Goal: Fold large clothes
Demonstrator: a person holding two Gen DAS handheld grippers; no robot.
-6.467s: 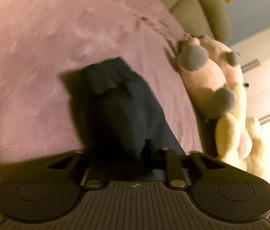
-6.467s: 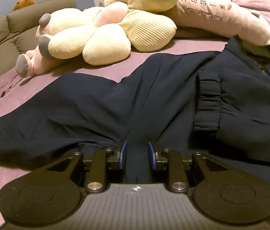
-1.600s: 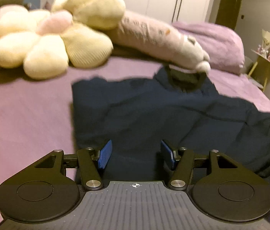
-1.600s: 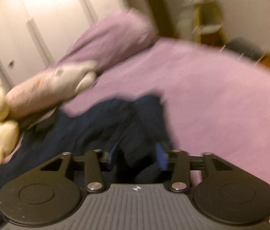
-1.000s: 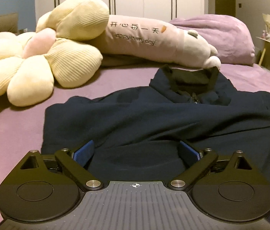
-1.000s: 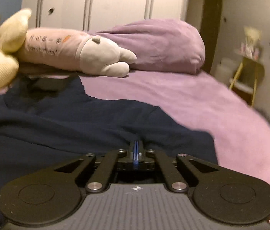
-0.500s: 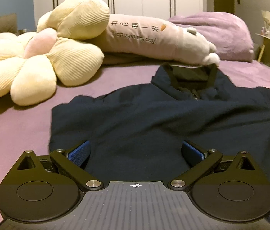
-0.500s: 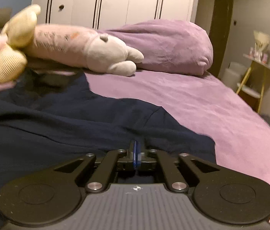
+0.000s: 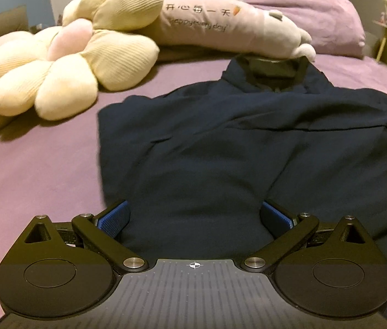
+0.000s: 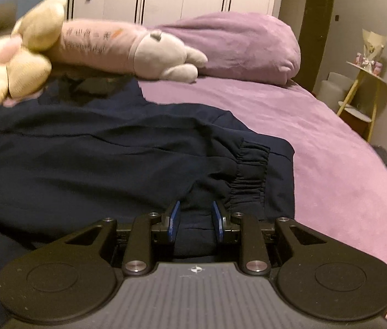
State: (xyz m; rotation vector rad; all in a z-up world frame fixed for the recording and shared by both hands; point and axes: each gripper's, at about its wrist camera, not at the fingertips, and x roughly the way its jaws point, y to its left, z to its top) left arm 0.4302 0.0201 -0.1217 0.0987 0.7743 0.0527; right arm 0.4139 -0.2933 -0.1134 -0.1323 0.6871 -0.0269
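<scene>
A dark navy jacket [image 9: 234,142] lies flat on the purple bed [image 9: 37,164], collar [image 9: 273,74] at the far end. One sleeve is folded across the body; its elastic cuff [image 10: 248,170] rests near the jacket's right edge. My left gripper [image 9: 195,216] hovers over the near hem, wide open, blue pads [image 9: 114,218] well apart and holding nothing. My right gripper [image 10: 195,216] sits just short of the cuff with its jaws opening. Dark cloth shows in the narrow gap between them, and the pads do not press on it.
A yellow and pink flower plush [image 9: 70,63] lies at the far left. A long pink plush pillow [image 9: 221,27] and a purple pillow [image 10: 243,44] lie behind the collar. Bare bedspread [image 10: 344,170] extends right of the jacket. A small side table [image 10: 363,90] stands beyond the bed.
The right gripper's jaws, shut on the sleeve, have parted and let it go; the cuff now lies on the jacket. Both grippers have drawn back slightly. The left stays open.
</scene>
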